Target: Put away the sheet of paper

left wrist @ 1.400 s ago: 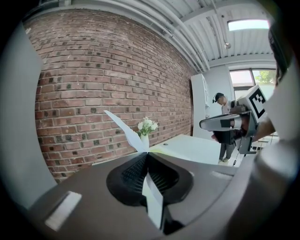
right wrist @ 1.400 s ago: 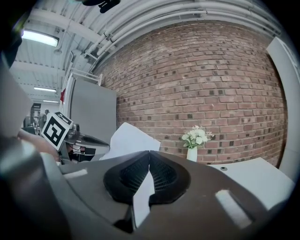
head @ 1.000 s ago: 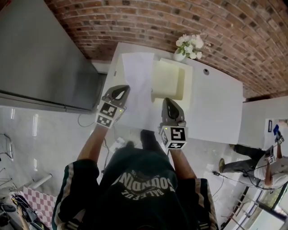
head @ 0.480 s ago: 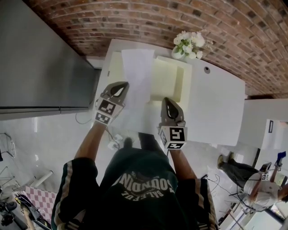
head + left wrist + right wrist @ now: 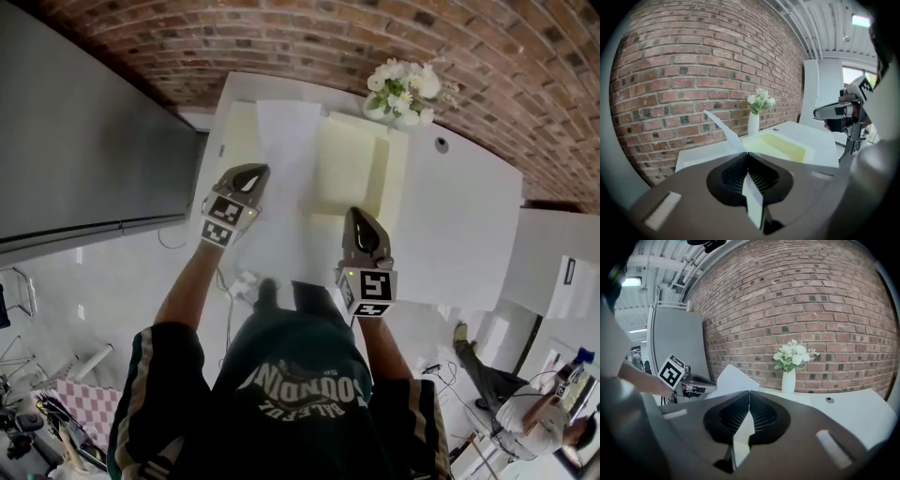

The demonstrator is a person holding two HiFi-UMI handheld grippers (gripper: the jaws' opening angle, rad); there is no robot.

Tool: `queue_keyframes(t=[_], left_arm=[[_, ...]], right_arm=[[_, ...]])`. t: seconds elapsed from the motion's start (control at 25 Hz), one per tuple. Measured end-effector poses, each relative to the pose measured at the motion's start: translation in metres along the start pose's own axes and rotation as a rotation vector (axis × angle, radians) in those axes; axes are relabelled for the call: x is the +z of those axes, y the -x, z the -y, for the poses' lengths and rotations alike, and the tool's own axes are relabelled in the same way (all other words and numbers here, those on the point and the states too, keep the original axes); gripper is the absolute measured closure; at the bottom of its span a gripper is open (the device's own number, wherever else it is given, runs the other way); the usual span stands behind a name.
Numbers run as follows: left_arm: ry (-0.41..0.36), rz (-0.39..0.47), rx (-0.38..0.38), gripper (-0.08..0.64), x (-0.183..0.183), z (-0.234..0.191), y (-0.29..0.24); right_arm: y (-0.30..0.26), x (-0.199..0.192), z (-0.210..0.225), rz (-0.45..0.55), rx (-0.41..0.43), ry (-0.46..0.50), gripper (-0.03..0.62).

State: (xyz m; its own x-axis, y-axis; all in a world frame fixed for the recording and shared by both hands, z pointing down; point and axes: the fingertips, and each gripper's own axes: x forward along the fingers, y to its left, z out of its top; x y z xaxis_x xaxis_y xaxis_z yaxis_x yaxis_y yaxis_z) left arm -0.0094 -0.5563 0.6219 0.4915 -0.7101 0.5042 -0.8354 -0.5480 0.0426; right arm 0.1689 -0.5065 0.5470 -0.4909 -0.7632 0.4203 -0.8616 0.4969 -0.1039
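Note:
A white sheet of paper hangs over the white table, stretched between both grippers. My left gripper is shut on its left edge, and the sheet rises beyond the closed jaws. My right gripper is shut on the right edge, with paper showing past its pinched jaws. Under the sheet an open pale yellow folder lies flat on the table. It shows as a yellow panel in the left gripper view.
A white vase of white flowers stands at the table's far edge by the brick wall. A small round hole sits in the tabletop. A tall grey cabinet is at the left. A person stands at lower right.
Both grippers still hold the sheet and have shifted only slightly, the right one a little right and lower. The person in the background has moved lower in view.

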Motion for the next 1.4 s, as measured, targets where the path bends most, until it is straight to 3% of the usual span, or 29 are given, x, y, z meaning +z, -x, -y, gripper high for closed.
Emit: queue_keyframes(t=[0.52,0.84,1.04,1.4], left_arm=[[0.007,-0.115,-0.072,0.548,-0.030,-0.024,-0.045],[0.102,-0.153,-0.103,0.548,-0.039,-0.019,-0.065],[0.137,-0.149,-0.126,0.548,-0.039,-0.006,-0.084],[0.266,-0.182,-0.155,0.546,-0.040,0.025,-0.128]], right_arm=[[-0.016,-0.024,0.027,-0.073,-0.011,-0.036,0.606],[-0.018,-0.031,0.041,-0.094,-0.023,-0.049,0.606],[-0.020,-0.033,0.045,-0.098,-0.026,-0.055,0.606],[-0.021,-0.036,0.059,-0.091,-0.041,-0.068,0.606]])
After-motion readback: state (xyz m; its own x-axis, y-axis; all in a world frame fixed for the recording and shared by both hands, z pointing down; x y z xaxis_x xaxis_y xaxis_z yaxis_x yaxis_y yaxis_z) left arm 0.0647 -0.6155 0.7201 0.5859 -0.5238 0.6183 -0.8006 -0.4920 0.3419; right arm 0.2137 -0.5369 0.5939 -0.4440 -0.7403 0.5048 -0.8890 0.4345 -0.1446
